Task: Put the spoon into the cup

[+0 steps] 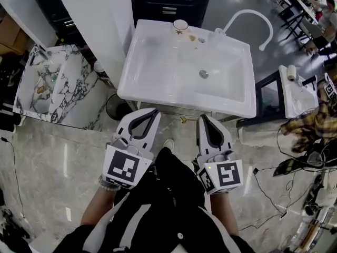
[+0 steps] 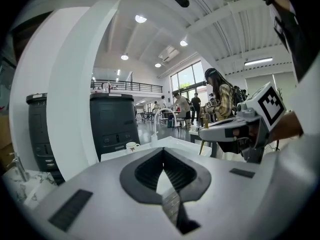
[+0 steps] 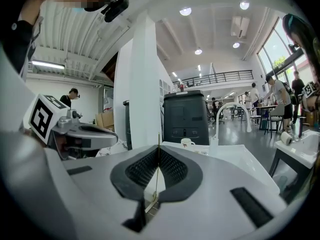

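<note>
White porcelain sink fills the space ahead of both grippers, one curved faucet at its far rim. The left gripper and right gripper, two in all, hang short of the near rim, each with its jaws pressed together and, as far as I can make out, nothing between them. One cup stands well beyond their tips on the far rim. Just beside it lies one small golden piece, probably the spoon. It should be light, stiff and slick, lying flat on smooth porcelain, so pinching its handle mid-length seems safest. The cup looks breakable.
</note>
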`<state>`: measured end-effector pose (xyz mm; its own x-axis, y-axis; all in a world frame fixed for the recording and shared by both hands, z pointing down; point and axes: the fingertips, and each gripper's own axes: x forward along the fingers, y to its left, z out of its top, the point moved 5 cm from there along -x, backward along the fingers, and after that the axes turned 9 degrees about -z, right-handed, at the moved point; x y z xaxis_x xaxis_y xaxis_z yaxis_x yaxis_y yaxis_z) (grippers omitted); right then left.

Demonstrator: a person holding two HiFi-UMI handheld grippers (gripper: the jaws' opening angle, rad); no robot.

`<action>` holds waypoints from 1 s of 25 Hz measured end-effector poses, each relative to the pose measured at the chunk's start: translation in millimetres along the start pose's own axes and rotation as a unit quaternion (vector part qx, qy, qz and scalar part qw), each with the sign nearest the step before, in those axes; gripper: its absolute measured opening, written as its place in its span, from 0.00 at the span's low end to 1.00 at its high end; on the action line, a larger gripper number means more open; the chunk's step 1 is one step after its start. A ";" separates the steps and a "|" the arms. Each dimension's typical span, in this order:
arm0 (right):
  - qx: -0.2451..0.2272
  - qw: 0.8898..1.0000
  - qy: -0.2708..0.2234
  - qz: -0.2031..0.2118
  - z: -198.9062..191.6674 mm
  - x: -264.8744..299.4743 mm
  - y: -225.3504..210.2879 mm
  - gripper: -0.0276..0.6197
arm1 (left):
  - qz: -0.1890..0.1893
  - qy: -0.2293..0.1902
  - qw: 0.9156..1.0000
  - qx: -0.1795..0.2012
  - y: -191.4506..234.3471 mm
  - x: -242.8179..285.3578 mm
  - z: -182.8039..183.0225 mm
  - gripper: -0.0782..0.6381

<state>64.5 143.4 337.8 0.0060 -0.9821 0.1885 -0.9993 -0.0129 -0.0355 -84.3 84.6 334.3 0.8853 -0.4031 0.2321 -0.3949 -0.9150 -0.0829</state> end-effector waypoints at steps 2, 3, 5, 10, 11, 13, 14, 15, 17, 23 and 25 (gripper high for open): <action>0.000 1.000 -0.001 0.007 3.5 11.4 -9.5 0.05 | 0.008 0.001 1.000 0.000 5.2 10.4 3.5 0.11; -0.001 1.000 -0.002 0.012 5.2 17.0 -14.1 0.05 | 0.013 0.002 1.000 -0.001 7.7 15.4 5.4 0.11; -0.004 1.000 -0.001 0.021 8.8 27.8 -23.0 0.05 | 0.021 0.003 1.000 -0.002 12.6 25.0 9.6 0.11; -0.010 0.999 -0.003 0.043 19.7 55.3 -44.1 0.05 | 0.045 0.001 0.999 -0.005 25.0 47.9 21.5 0.11; -0.010 0.999 -0.003 0.046 21.4 60.4 -48.0 0.05 | 0.050 0.001 0.999 -0.008 27.4 51.7 23.9 0.11; -0.011 0.999 -0.003 0.053 23.9 69.9 -54.4 0.05 | 0.060 0.002 0.998 -0.017 32.1 58.0 27.7 0.11; -0.012 0.998 -0.004 0.057 24.9 74.3 -57.1 0.05 | 0.064 0.001 0.998 -0.018 34.2 61.1 28.4 0.11; -0.014 0.998 -0.005 0.061 25.8 78.5 -59.9 0.05 | 0.069 0.000 0.997 -0.017 36.1 64.4 28.7 0.11; -0.017 0.997 -0.005 0.069 28.0 86.4 -65.3 0.05 | 0.076 -0.002 0.997 -0.014 39.4 71.0 29.6 0.11; -0.019 0.996 -0.001 0.082 34.5 102.2 -77.8 0.05 | 0.088 -0.002 0.996 -0.019 48.2 89.2 34.6 0.11; -0.017 0.996 0.002 0.084 32.9 104.9 -82.9 0.05 | 0.090 -0.002 0.996 -0.020 48.0 94.4 35.5 0.11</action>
<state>149.2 35.3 328.2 -0.1614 -0.9691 0.1863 -0.9869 0.1579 -0.0339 -10.9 2.0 317.8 0.8007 -0.5601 0.2126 -0.5559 -0.8269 -0.0849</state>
